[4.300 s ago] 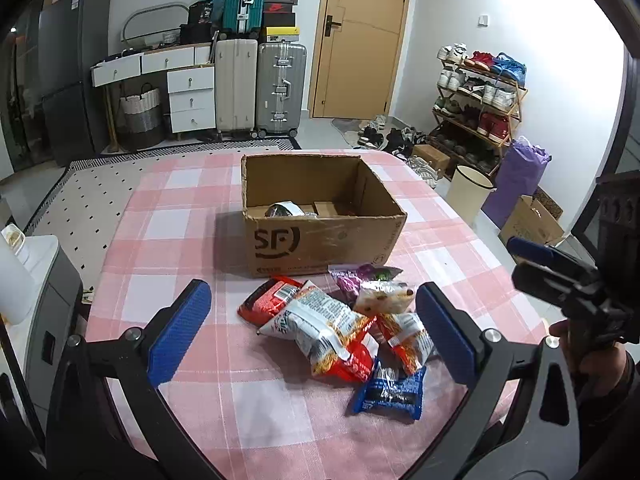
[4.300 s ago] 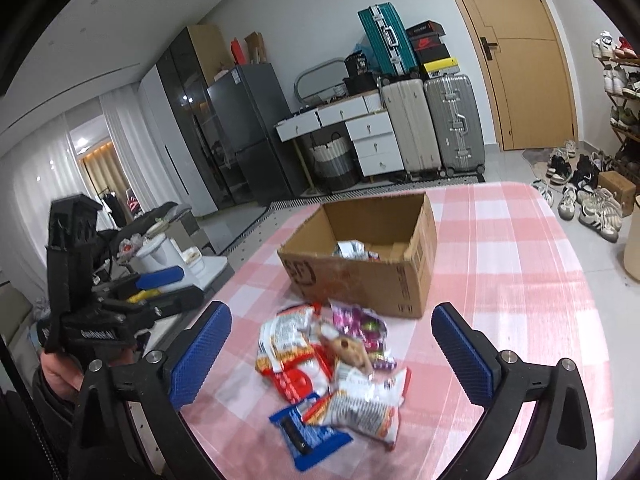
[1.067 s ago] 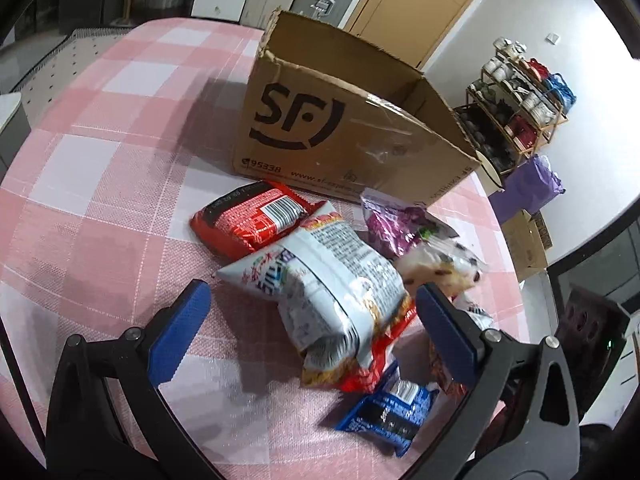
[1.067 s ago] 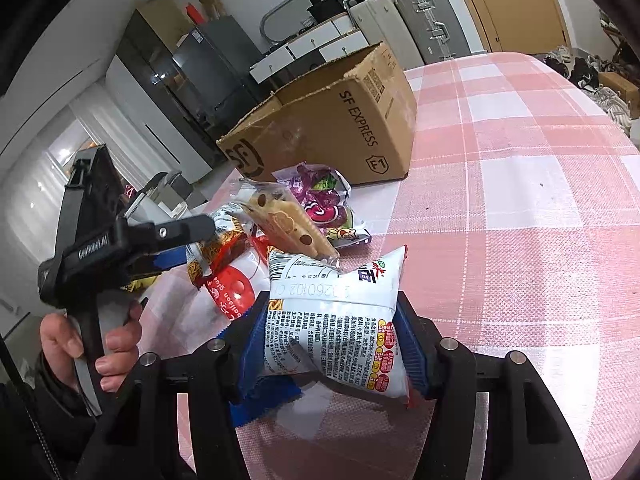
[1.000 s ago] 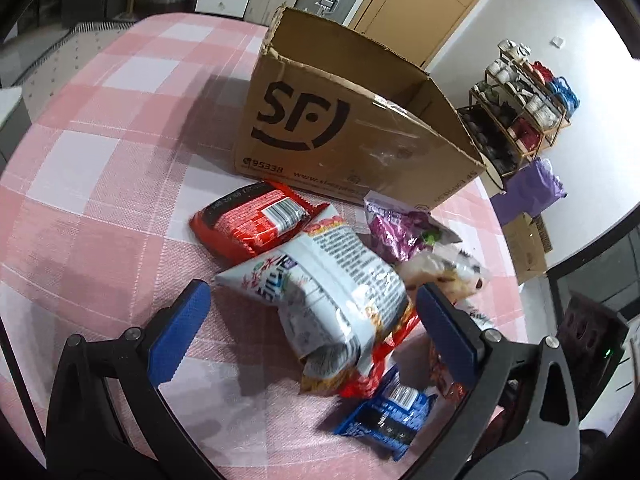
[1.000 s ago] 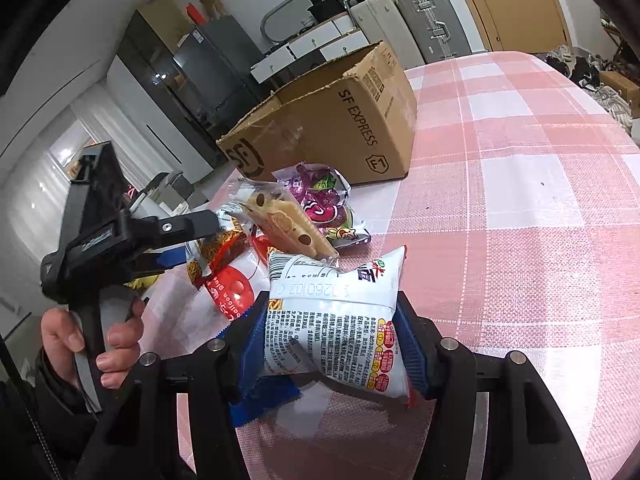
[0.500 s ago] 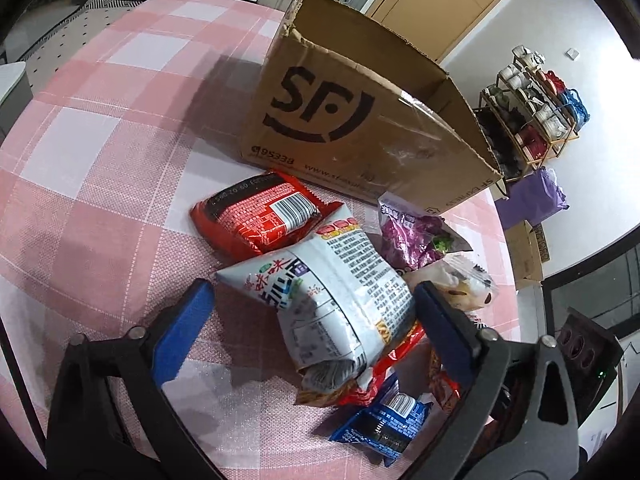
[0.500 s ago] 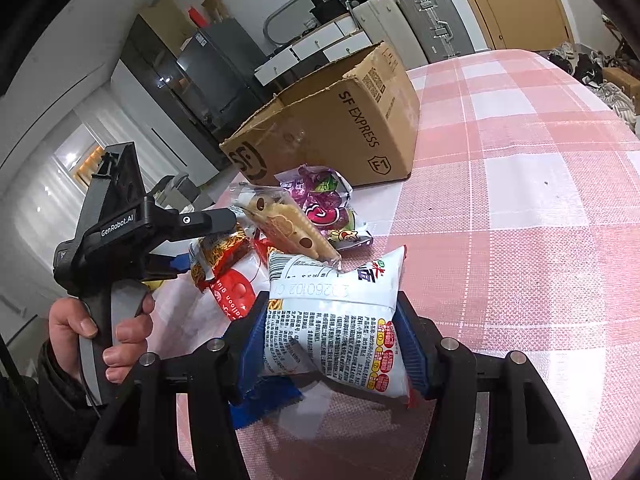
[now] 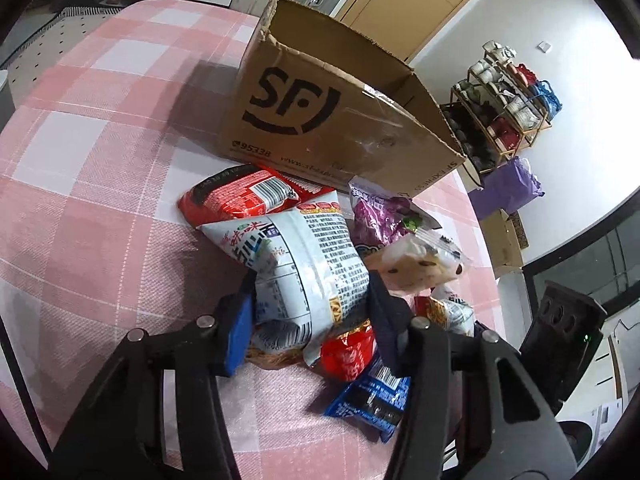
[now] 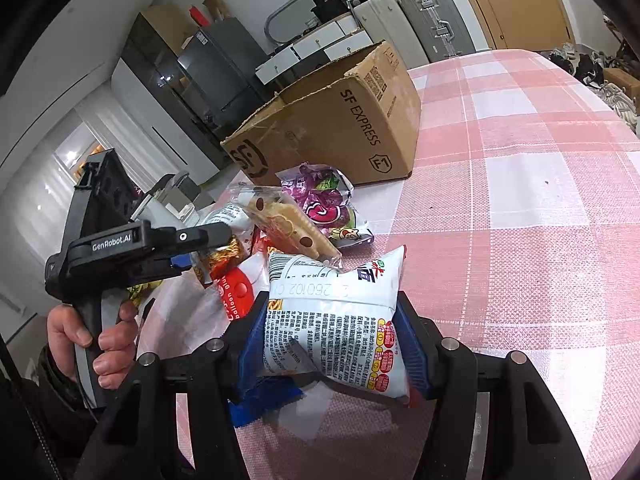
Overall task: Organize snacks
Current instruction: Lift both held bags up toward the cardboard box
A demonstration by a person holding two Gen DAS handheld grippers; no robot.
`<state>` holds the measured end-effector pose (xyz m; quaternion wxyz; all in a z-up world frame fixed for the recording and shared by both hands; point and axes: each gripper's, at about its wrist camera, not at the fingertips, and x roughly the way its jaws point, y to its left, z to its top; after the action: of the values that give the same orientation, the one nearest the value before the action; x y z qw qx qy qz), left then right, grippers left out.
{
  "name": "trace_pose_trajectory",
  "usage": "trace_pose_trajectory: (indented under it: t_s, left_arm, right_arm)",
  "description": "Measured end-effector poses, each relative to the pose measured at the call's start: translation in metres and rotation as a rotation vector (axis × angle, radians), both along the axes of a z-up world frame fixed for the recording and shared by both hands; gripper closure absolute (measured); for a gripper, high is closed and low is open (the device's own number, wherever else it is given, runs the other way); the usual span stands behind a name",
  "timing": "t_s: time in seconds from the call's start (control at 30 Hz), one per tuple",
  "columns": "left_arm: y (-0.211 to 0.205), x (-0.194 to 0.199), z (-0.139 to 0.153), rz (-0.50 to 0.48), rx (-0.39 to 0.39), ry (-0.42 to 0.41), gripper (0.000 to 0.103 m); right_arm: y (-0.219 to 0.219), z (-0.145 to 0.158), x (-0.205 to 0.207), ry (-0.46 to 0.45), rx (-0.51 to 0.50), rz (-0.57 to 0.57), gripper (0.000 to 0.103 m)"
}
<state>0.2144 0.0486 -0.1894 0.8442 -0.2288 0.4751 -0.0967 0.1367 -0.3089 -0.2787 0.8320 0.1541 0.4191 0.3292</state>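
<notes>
A pile of snack packets lies on the pink checked tablecloth [image 9: 80, 168] in front of an open SF cardboard box [image 9: 328, 120]. My left gripper [image 9: 312, 320] is shut on a white chip bag [image 9: 304, 252] at the top of the pile. My right gripper [image 10: 332, 344] is shut on another white snack bag [image 10: 336, 320]. Around them lie a red packet [image 9: 236, 200], a purple candy bag [image 9: 380, 220], a clear biscuit pack [image 9: 416, 268] and a blue packet [image 9: 372, 396]. The box [image 10: 332, 120] stands just behind the pile in the right wrist view.
The left gripper's handle and the hand holding it [image 10: 100, 280] are at the left of the right wrist view. Suitcases [image 10: 420, 12], drawers and a fridge stand beyond the table. A shoe rack [image 9: 508, 100] and a purple bag [image 9: 508, 188] are off the table's right side.
My left gripper has moved in and shut on the white chip bag; it was open half a second ago. The right gripper still holds its white bag.
</notes>
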Motion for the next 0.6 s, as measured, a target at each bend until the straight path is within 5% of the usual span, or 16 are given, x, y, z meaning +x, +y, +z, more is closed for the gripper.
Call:
trace_pose_trajectory:
  t_s: [0.43, 0.6]
  left_arm:
    - [0.014, -0.019, 0.004, -0.013, 0.022, -0.027, 0.056]
    - [0.011, -0.029, 0.022, -0.008, 0.101, -0.101, 0.056]
  right_arm:
    - [0.005, 0.007, -0.004, -0.016, -0.031, -0.011, 0.043]
    - [0.006, 0.013, -0.007, -0.034, -0.033, -0.015, 0.043]
